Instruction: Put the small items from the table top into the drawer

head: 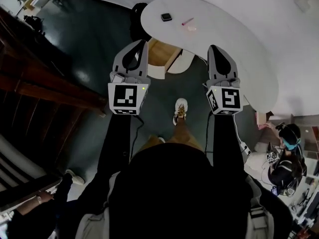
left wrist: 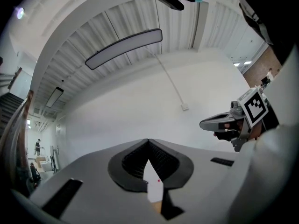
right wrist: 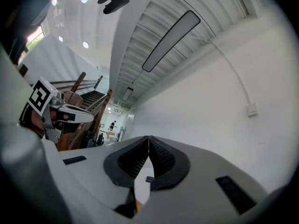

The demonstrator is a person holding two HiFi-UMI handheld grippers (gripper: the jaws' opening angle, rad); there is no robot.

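Small items on white table, dark floor, staircase

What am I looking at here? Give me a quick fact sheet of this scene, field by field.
Left gripper: jaws shut, empty, short of the table
Right gripper: jaws shut, empty, beside the left one
Table: white, curved
On table: small black square item; thin pink stick; small pale item next to the stick
Drawer: below the table's near edge, looks pulled open, wooden inside
Progress: no item picked up yet
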